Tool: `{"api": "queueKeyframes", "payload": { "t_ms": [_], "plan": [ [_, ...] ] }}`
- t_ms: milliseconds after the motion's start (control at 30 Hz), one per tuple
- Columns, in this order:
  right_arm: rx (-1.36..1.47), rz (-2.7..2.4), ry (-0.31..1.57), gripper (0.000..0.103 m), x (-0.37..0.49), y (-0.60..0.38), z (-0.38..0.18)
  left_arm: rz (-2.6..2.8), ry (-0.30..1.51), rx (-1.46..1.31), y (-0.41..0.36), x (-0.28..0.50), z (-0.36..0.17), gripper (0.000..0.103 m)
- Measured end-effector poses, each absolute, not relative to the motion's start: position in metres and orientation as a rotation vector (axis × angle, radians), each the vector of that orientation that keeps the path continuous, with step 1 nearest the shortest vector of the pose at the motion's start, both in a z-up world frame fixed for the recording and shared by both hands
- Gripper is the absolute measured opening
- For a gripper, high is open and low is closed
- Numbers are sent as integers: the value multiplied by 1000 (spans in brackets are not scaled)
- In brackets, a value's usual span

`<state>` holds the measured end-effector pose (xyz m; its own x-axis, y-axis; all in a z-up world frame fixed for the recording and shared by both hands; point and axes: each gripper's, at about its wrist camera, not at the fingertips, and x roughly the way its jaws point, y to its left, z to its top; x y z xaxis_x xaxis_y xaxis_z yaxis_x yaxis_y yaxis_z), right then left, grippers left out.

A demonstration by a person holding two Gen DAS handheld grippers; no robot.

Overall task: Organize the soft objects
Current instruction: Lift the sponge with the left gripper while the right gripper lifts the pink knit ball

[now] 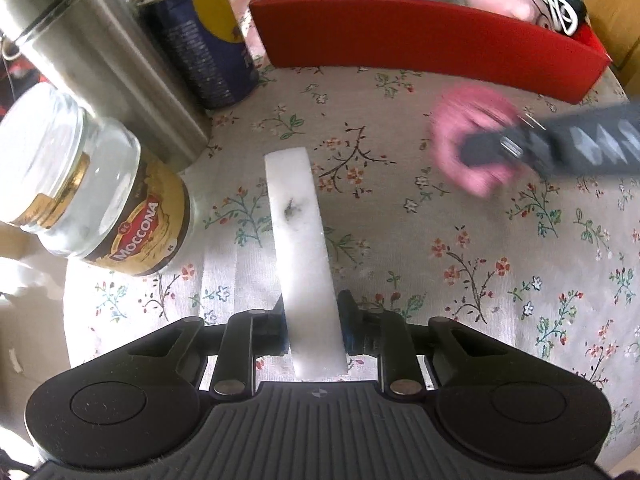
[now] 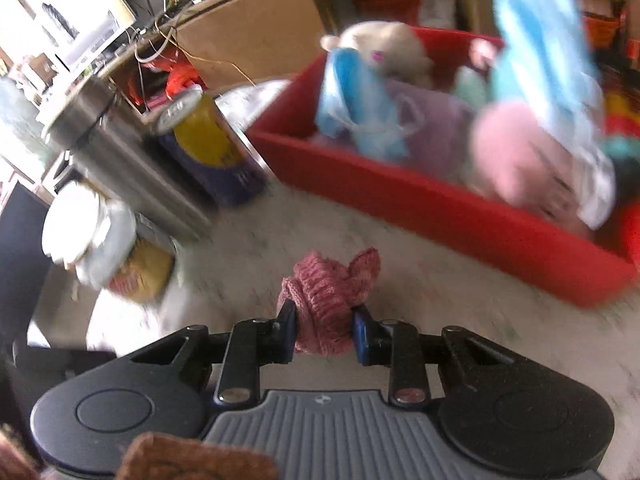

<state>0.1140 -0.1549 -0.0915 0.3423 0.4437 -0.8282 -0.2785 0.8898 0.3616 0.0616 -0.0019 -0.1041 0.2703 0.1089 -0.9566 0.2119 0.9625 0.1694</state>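
The right tongs (image 2: 323, 326) are clamped on one pink knitted piece (image 2: 326, 296), light and squashy, gripped across its bunched middle above the desk (image 1: 400, 240), near the red box (image 2: 420, 204) of soft things. The left tongs (image 1: 312, 330) pinch one white foam strip (image 1: 300, 240), light and springy. Alongside stand one jar (image 1: 92, 200), one can (image 1: 204, 40) and one steel flask (image 1: 100, 52).

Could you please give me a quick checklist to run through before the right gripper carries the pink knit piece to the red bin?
1. Right gripper shut on pink knit piece: ok.
2. Knit piece clear of the tablecloth: cannot tell, blurred.
3. Red bin has room: cannot tell, already piled with soft items.
4. Left gripper shut on white foam strip: ok.
5. Coffee jar and can off the path: ok.
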Motion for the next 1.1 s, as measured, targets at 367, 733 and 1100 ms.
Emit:
{"api": "queueKeyframes", "payload": {
  "t_ms": [367, 733, 1100],
  "plan": [
    [279, 398, 1031, 0, 60, -209, -56, -134, 1294, 160, -30, 49, -84, 21],
    [271, 314, 880, 0, 54, -228, -26, -110, 1095, 253, -54, 59, -33, 21],
    [199, 240, 749, 0, 55, -237, -5, -72, 960, 273, -58, 80, -15, 21]
  ]
}}
